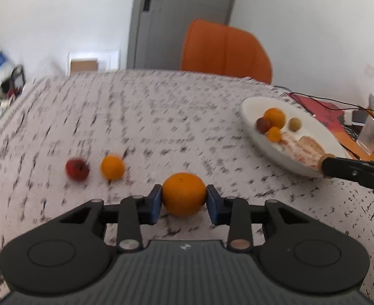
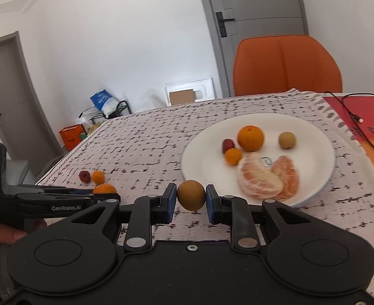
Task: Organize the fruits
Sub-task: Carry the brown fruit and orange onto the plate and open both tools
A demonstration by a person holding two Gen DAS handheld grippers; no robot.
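My left gripper (image 1: pixel 184 199) is shut on an orange (image 1: pixel 184 193), held over the patterned tablecloth. A small orange (image 1: pixel 112 167) and a red fruit (image 1: pixel 77 168) lie on the cloth to its left. My right gripper (image 2: pixel 190 199) is shut on a brown round fruit (image 2: pixel 190 195) just in front of the near rim of the white plate (image 2: pixel 311 137). The plate holds an orange (image 2: pixel 250 138), a small orange (image 2: pixel 233 156), a red fruit (image 2: pixel 227 144), a tan round fruit (image 2: pixel 287 140) and two peeled citrus pieces (image 2: pixel 259 178).
An orange chair (image 2: pixel 286 63) stands behind the table's far edge. A red mat with cables (image 2: pixel 352 117) lies right of the plate. A clear plastic box (image 1: pixel 371 133) sits on it. The left gripper's body (image 2: pixel 47 200) reaches in from the left in the right wrist view.
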